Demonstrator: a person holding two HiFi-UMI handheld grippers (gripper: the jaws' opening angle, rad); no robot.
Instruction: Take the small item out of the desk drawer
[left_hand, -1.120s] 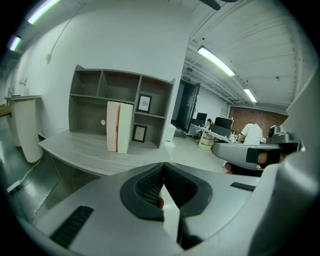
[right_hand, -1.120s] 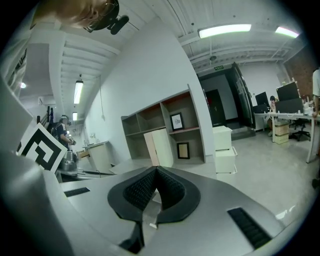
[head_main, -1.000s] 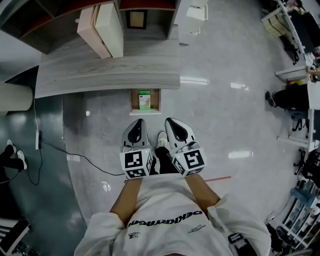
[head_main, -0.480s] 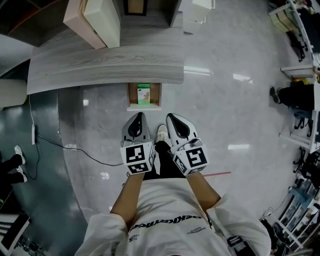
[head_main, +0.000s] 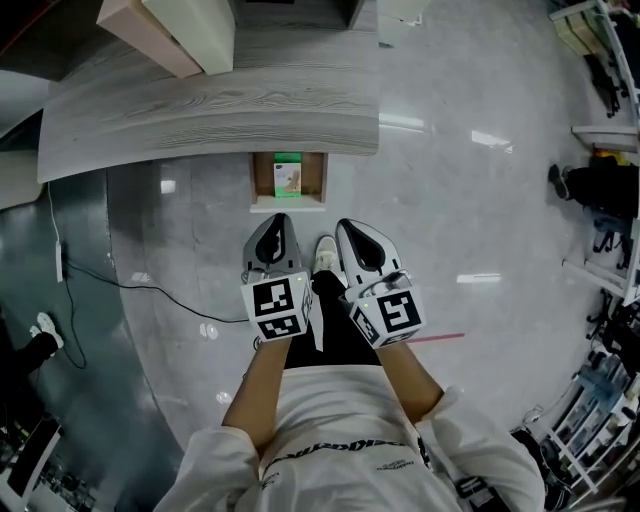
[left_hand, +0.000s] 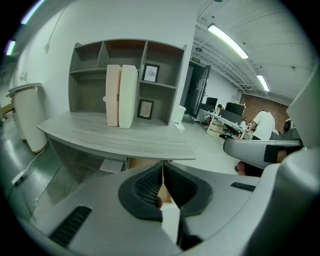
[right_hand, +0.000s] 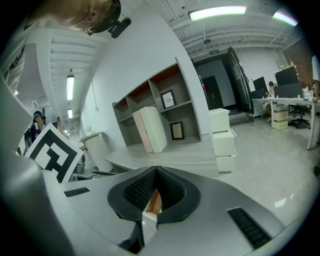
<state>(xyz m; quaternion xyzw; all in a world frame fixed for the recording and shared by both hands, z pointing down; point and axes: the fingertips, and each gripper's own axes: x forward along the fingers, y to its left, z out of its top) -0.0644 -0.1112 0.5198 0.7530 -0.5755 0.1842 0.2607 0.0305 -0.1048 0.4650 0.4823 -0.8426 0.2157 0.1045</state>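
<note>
Under the grey wooden desk (head_main: 220, 110) a small wooden drawer (head_main: 262, 180) stands pulled out. Inside it lies a small green-and-white box (head_main: 289, 176). My left gripper (head_main: 276, 220) and right gripper (head_main: 346, 226) hover side by side just in front of the drawer, both pointing at it. Each is shut with nothing between its jaws. In the left gripper view the closed left gripper (left_hand: 162, 167) sits below the desk (left_hand: 115, 136), with the drawer's brown wood (left_hand: 142, 163) just behind the tips. In the right gripper view the shut right gripper (right_hand: 156, 172) points at the desk (right_hand: 165, 152).
Two tall upright boxes (head_main: 170, 30) stand on the desk before a shelf unit (left_hand: 125, 80). A black cable (head_main: 150, 295) trails over the glossy floor at left. White stacked drawers (right_hand: 222, 132) stand right of the desk. A seated person (head_main: 590, 185) is far right.
Both grippers have sunk and come closer to the drawer's front. The desk has slid toward the top of the head view. Both stay shut.
</note>
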